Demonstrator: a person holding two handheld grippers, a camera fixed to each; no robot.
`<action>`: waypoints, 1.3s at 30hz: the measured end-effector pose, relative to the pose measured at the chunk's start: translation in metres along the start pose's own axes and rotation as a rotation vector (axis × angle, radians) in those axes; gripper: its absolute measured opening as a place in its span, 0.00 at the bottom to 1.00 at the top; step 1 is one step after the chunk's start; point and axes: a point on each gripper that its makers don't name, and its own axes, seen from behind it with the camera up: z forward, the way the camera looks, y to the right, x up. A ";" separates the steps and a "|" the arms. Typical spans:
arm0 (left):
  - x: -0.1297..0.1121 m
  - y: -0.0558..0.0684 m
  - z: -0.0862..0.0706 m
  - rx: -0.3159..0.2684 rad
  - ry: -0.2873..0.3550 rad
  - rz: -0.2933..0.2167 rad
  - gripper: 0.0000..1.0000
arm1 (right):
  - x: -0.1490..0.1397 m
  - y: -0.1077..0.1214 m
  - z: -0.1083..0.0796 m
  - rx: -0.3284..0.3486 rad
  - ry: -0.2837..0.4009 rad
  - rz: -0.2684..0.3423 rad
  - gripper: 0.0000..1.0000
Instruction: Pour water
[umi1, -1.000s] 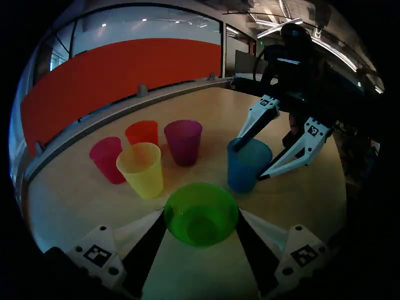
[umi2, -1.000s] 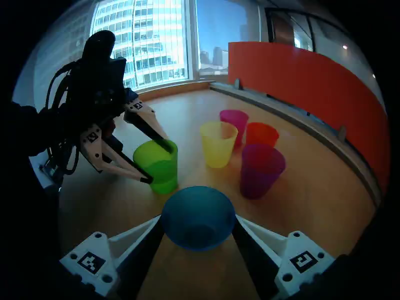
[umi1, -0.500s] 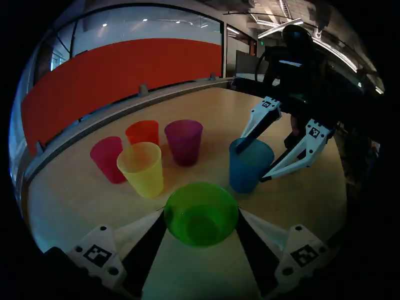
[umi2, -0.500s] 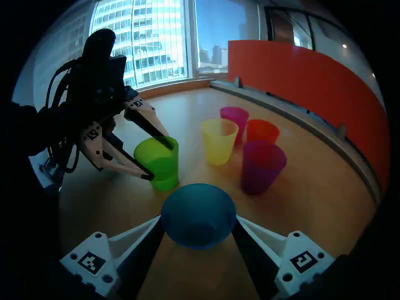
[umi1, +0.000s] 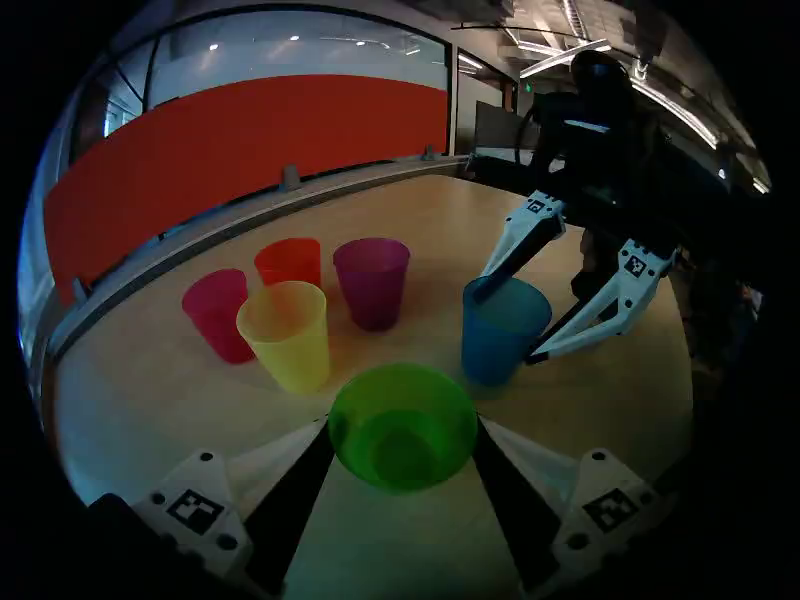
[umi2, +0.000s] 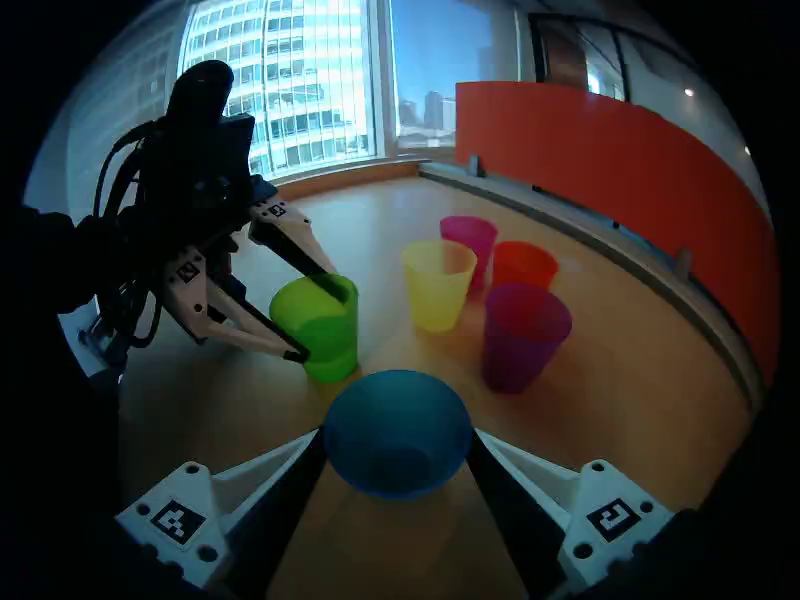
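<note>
- left gripper (umi1: 402, 425) jaws pinching green cup (umi1: 402, 450), upright, 6 o'clock in left gripper view
- right gripper (umi2: 397, 437) jaws pinching blue cup (umi2: 397, 462), upright, 6 o'clock in right gripper view
- yellow cup (umi1: 285, 335) on table (umi1: 140, 400), 11 o'clock from green cup

Orange partition (umi1: 240, 150) beside wooden table (umi1: 130, 400)

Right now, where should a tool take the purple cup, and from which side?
Probably across the upper wall of the purple cup, just below the rim: it stands upright and widens upward, so it should not slip through. Come from the near, open side of the table; in the right gripper view the orange cup stands close behind it and the yellow cup to its left.
</note>
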 end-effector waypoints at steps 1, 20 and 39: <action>0.000 0.000 0.000 0.000 0.000 -0.001 0.90 | 0.000 0.000 0.000 0.000 0.000 0.000 1.00; -0.019 -0.003 0.002 0.020 -0.058 0.026 0.90 | -0.006 -0.001 -0.002 -0.006 -0.009 0.002 1.00; -0.035 -0.009 -0.028 0.063 -0.086 0.035 0.90 | -0.014 0.001 -0.029 -0.047 0.018 0.025 1.00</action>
